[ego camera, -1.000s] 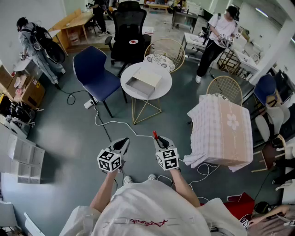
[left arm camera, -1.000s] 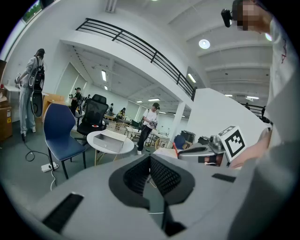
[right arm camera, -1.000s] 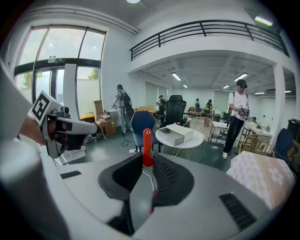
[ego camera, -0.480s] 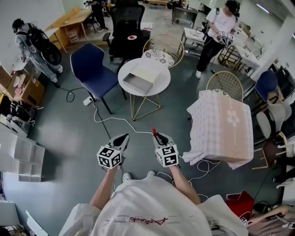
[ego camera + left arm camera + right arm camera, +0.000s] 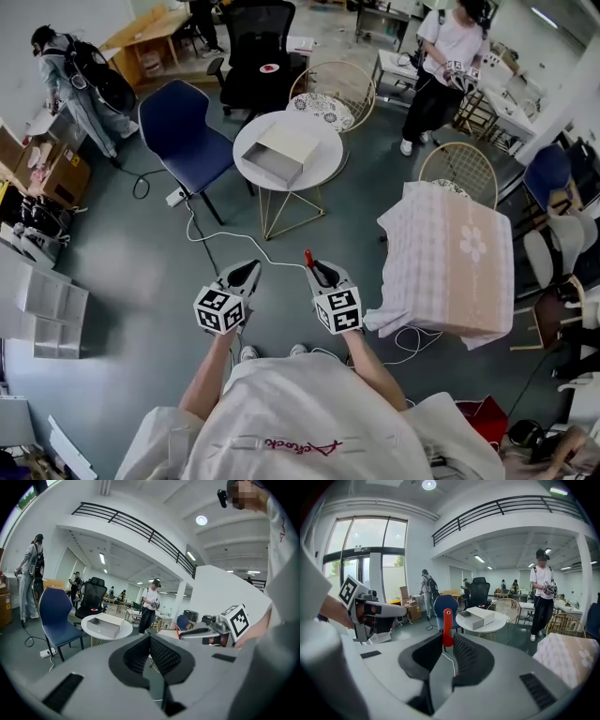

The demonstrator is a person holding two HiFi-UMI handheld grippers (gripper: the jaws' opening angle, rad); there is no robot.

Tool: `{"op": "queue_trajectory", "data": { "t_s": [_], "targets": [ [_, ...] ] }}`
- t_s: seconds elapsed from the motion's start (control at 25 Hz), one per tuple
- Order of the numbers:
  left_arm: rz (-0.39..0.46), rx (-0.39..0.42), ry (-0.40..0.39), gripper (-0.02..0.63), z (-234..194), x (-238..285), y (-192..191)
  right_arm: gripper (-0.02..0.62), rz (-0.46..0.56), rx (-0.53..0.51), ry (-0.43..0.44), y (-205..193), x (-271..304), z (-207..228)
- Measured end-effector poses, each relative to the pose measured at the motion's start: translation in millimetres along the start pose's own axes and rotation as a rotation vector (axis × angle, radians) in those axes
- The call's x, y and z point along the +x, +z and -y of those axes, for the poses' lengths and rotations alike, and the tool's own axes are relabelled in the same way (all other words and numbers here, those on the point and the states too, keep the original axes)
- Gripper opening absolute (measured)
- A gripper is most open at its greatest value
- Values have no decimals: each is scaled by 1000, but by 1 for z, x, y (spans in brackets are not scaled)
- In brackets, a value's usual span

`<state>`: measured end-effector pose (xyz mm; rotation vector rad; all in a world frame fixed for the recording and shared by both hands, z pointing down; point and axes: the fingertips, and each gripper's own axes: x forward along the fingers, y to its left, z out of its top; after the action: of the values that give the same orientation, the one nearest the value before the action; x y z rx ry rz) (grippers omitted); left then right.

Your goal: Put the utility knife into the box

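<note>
A red utility knife sticks out forward from my right gripper, which is shut on it over the grey floor. In the right gripper view the knife stands upright between the pads of that gripper. An open white box rests on a round white table some way ahead of both grippers. The same box shows beyond the knife. My left gripper hangs level with the right one, jaws together and holding nothing. The left gripper view shows this gripper pointing past the box.
A blue chair stands left of the table, with a wicker chair and a black office chair behind it. A cloth-covered stand is close on my right. A white cable runs across the floor ahead. Several people stand around the room's edges.
Both grippers have drifted slightly up and left in the head view, and the surroundings have shifted a little. The knife stays gripped in the right gripper.
</note>
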<state>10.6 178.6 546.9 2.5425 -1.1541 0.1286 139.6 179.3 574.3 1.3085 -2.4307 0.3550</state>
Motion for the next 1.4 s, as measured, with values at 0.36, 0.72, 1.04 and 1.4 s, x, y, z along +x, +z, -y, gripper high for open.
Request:
{"op": "queue_trajectory", "data": {
  "t_s": [0.36, 0.72, 1.04, 1.4],
  "targets": [
    [33, 9, 34, 12, 6, 17, 6, 81, 42, -18, 48, 9, 2, 13],
    [6, -12, 25, 11, -5, 36, -1, 81, 18, 5, 61, 2, 20, 24],
    [-2, -52, -6, 11, -51, 83, 0, 81, 10, 6, 46, 17, 70, 50],
    [-13, -58, -53, 12, -119, 146, 37, 81, -17, 11, 13, 56, 149, 89]
  ]
}}
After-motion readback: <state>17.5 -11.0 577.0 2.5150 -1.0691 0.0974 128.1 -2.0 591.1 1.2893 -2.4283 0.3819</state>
